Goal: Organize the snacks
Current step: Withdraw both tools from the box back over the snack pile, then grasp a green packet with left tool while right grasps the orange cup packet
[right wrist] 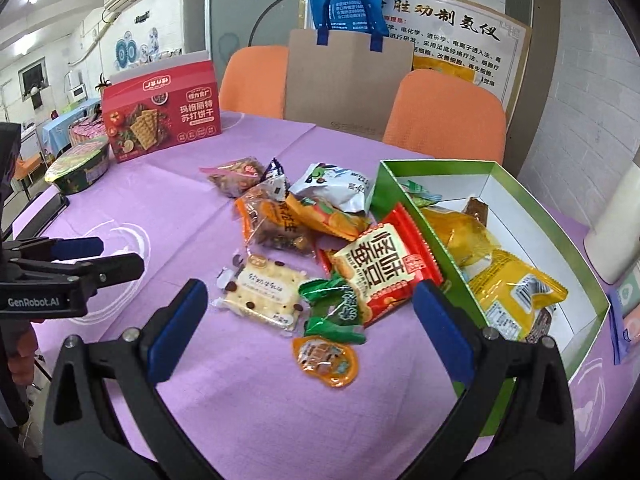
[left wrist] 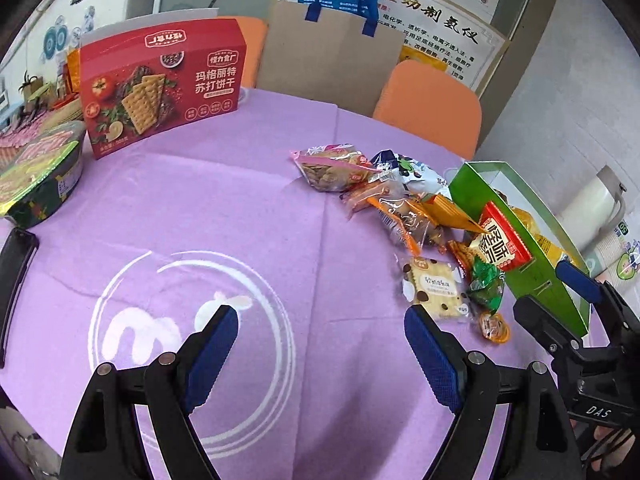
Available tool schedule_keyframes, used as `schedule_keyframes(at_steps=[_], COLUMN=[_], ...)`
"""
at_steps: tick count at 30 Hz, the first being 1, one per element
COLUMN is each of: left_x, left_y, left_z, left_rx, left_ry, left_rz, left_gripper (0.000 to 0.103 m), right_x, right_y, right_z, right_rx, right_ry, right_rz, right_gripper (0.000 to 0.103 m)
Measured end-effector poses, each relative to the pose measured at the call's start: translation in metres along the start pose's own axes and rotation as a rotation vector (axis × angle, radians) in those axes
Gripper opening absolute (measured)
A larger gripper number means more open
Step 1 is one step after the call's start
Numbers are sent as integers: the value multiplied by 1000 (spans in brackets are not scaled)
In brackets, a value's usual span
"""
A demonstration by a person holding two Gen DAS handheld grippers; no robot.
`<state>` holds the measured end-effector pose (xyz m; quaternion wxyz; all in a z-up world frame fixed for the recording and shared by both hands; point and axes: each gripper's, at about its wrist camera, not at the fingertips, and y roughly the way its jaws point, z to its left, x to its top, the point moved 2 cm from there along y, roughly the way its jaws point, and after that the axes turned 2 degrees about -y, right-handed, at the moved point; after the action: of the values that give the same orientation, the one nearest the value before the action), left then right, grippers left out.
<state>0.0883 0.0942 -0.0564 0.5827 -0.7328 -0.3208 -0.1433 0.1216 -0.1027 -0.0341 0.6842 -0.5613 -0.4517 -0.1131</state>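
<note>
A pile of snack packets (right wrist: 288,208) lies on the purple tablecloth (right wrist: 260,420) beside an open green box (right wrist: 452,236) that holds yellow packets (right wrist: 516,288). A red packet (right wrist: 384,268) leans on the box wall. In front of it lie a cracker packet (right wrist: 260,292), a green packet (right wrist: 336,308) and an orange jelly cup (right wrist: 324,362). My right gripper (right wrist: 310,286) hovers over these with its jaws wide open and empty. To the left of the pile, over bare cloth, my left gripper (left wrist: 320,316) is also open and empty.
A red cracker box (left wrist: 160,88) stands at the back left, with a round noodle bowl (left wrist: 36,176) and a black phone (left wrist: 16,276) near the left edge. Two orange chairs (right wrist: 444,112) and a brown paper bag (right wrist: 344,84) stand behind the table. A white jug (right wrist: 616,224) is at the right.
</note>
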Motion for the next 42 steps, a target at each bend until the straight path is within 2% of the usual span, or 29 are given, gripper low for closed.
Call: schedule_keyframes(at_steps=[10,21,26,32,38,42], left_x=[-14,-17,-14,0,9,11], left_y=[8,16,23,35,56,72], left_z=[15,11,9,-18,-55,-65], left_rx=[-33,-105,-128,-180,-229,-218], left_ry=[-31,-14,-20,32,109,119], left_rz=[21,30,40,45,86,113], left_gripper=[87,87,86,82,69,69], right_x=[-5,-16,-23,-29,-34,-36], right_y=[23,37,43,42,34,34], right_z=[21,19,12,-3,-25,-33], right_rx=[0,1,38,73,107,104], right_ry=[-55,-72,-47,14,96,124], right_rz=[56,115,138,150,147,156], right_gripper=[102,102,102,102,88,79])
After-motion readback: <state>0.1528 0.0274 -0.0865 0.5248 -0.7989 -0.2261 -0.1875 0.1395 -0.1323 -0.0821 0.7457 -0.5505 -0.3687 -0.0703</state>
